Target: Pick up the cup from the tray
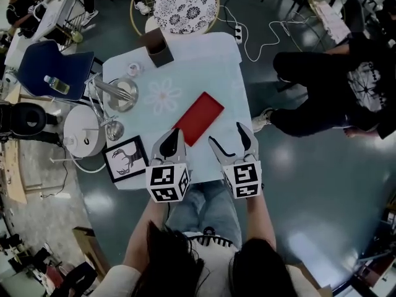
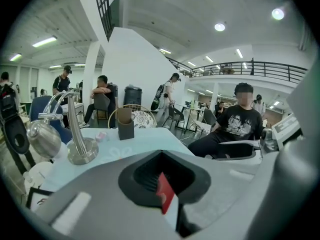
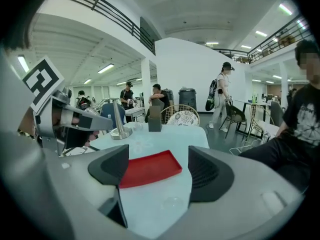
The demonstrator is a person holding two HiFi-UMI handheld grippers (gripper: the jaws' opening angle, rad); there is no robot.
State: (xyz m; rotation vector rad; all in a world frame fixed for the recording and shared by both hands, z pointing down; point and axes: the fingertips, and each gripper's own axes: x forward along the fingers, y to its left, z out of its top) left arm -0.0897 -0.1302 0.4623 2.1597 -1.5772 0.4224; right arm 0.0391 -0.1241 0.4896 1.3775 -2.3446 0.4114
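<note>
Pale blue table [image 1: 204, 60] beneath a red tray [image 1: 199, 117]. Right gripper [image 1: 228, 135] just short of the tray's near right edge, jaws spread wide, holding nothing. Left gripper [image 1: 175, 132] at the tray's near left corner, jaws pressed together, empty. Metal stand [image 1: 120, 93] well left of the tray; framed deer picture [image 1: 126, 158] nearer and left of it; brown box [image 1: 159, 48] beyond its far left. Small clear cup [image 1: 133, 71] off the tray, far to its left, between stand and box.
</note>
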